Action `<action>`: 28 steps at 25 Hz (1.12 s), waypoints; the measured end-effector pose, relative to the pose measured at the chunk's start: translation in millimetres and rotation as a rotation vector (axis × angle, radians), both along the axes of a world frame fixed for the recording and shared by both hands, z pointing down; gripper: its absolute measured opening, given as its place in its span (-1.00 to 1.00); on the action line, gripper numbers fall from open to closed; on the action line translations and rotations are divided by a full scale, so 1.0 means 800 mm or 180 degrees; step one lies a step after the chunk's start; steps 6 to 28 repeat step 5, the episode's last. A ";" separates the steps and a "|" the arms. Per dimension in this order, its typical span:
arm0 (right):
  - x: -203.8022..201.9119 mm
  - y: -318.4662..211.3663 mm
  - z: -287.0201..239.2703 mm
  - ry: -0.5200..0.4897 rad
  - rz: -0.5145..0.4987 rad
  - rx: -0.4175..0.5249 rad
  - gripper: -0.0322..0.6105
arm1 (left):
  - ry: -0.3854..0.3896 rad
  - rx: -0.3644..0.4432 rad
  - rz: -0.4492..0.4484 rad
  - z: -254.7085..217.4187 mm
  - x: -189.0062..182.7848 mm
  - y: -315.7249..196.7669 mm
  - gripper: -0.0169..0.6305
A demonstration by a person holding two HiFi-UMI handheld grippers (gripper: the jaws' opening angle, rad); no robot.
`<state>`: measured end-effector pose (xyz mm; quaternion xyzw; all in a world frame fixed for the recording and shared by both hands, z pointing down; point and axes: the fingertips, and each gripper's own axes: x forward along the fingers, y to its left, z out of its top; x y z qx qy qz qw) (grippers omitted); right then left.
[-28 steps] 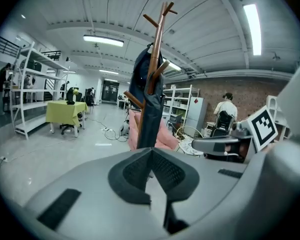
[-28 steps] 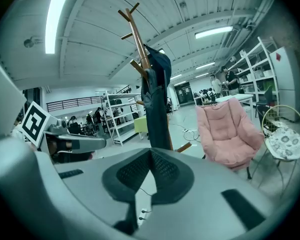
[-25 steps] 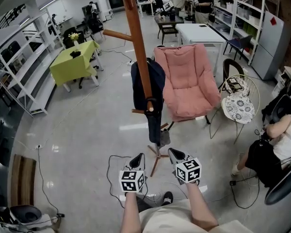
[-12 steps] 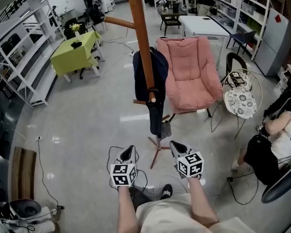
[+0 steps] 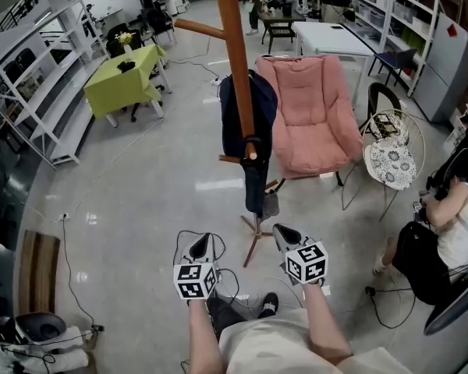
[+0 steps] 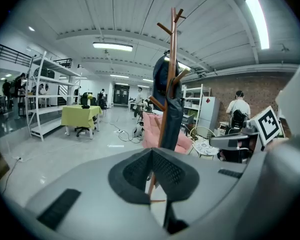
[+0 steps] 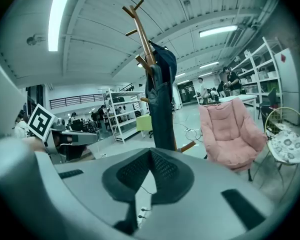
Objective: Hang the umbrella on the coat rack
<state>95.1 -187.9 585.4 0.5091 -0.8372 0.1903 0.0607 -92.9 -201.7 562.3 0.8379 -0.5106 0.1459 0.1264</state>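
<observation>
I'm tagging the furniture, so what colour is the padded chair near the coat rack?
Pink; the chair shows best in the head view.

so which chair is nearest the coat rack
The pink cushioned chair, just right of the coat rack; the round wire chair with the patterned cushion sits further right.

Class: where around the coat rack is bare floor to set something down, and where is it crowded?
Bare: the floor between coat rack and green table. Crowded: right side, with pink chair, wire chair; cables by the rack's feet.
</observation>
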 end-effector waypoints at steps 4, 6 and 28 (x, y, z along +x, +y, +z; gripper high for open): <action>-0.001 0.003 0.000 -0.0001 0.0010 -0.0001 -0.89 | 0.0016 -0.0006 0.0089 -0.001 0.016 0.004 -0.93; 0.000 0.004 0.000 -0.0002 0.0013 -0.0003 -0.89 | 0.0016 -0.0007 0.0112 0.000 0.020 0.006 -0.93; 0.000 0.004 0.000 -0.0002 0.0013 -0.0003 -0.89 | 0.0016 -0.0007 0.0112 0.000 0.020 0.006 -0.93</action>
